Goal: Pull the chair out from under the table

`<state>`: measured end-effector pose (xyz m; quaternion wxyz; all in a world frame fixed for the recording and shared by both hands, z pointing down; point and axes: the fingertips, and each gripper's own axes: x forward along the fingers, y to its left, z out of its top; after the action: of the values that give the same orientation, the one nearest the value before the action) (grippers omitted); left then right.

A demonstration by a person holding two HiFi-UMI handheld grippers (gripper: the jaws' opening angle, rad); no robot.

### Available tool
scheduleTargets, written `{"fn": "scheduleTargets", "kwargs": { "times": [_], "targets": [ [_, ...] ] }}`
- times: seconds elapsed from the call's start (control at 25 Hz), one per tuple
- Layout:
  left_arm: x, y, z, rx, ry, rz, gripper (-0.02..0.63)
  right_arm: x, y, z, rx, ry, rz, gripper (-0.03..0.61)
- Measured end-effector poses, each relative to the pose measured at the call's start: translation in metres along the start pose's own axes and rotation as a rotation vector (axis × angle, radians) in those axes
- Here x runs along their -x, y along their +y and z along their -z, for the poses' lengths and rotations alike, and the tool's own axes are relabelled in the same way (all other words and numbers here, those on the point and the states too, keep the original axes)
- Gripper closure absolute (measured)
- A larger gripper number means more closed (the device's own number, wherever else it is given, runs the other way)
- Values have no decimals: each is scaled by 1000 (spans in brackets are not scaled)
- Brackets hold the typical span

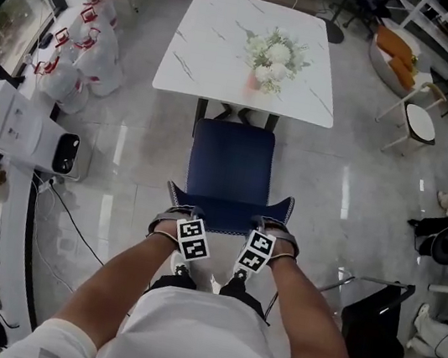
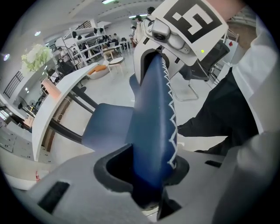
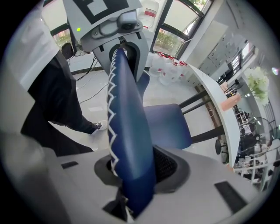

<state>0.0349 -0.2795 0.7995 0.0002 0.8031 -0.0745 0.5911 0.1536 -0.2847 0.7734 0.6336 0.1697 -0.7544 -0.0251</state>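
- Head view looks down on the person standing right behind the chair [image 1: 229,166], both forearms reaching down to the top of its backrest [image 1: 228,207].
- The left gripper [image 1: 177,212] sits on the left end of the backrest's top edge. In the left gripper view the blue padded back runs up between its jaws, which stand partly closed and appear to pinch it from both sides.
- The right gripper [image 1: 274,227] does the same on the right end. In the right gripper view its jaws are set about the same width, with the back wedged between them and the ribbed pad against the cushion.
- Taking hold looks done, then: both grippers have the backrest and nothing else.
- Further out, the blue seat [image 1: 231,154] lies almost wholly in the open, square to the person.
- Its front edge stands just beside the near edge of the white table [image 1: 214,62]. Dark bars reach under the tabletop there, and whether they belong to the chair or the table cannot be told.
- Flowers [image 1: 272,57] stand near the middle of the table, well apart from the chair.
- Judged from this, the chair is still close in at the table, so most of the draw back toward the person is left.
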Motion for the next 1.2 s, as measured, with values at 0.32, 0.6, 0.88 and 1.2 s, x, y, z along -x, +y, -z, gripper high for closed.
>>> {"fn": "scheduleTargets", "kwargs": {
  "times": [0.32,0.6,0.88,1.2],
  "targets": [
    [-3,-36,7,-17,3,11,491,1,37,7,-8,22,7,448],
    [-12,-91,23,-59,29,8,483,0,97,19,-11,48,4,449],
    [-17,-112,34,-57,28,-16,483,-2,121,19,-27,48,5,453],
    [-10,-133,34,-50,47,-47,492,9,141,25,-37,36,-4,453]
  ]
}}
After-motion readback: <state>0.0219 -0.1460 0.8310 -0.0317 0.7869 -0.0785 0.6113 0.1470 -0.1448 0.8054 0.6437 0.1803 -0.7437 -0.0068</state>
